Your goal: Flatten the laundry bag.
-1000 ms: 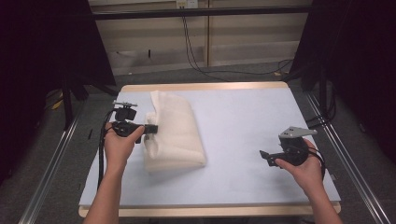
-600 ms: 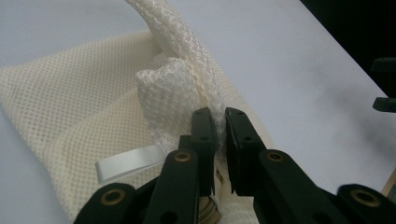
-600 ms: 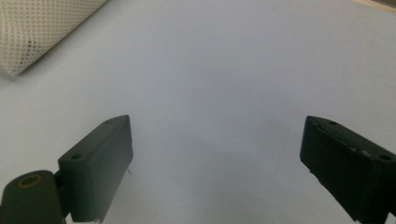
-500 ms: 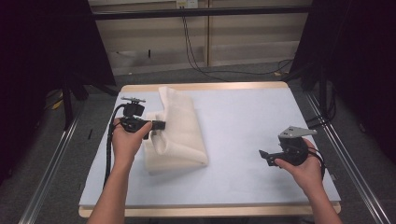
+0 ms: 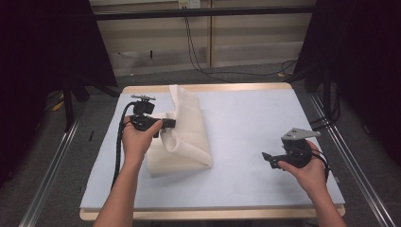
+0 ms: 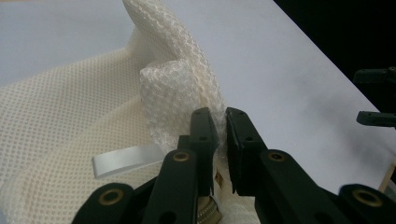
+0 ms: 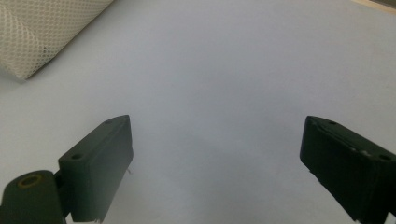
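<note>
One cream mesh cloth on counter, folded, part lifted; one white ribbon tag on it. Two tools: left tool pinching cloth fold, right tool with jaws spread wide, over bare counter. Two hands, one per tool. One counter.

Cream-white mesh cloth, fine diamond-grid weave; plain white ribbon tag. Pale blue-white table cover, unpatterned, over light wood edge. Black left gripper and right gripper; brass-coloured rivets.
</note>
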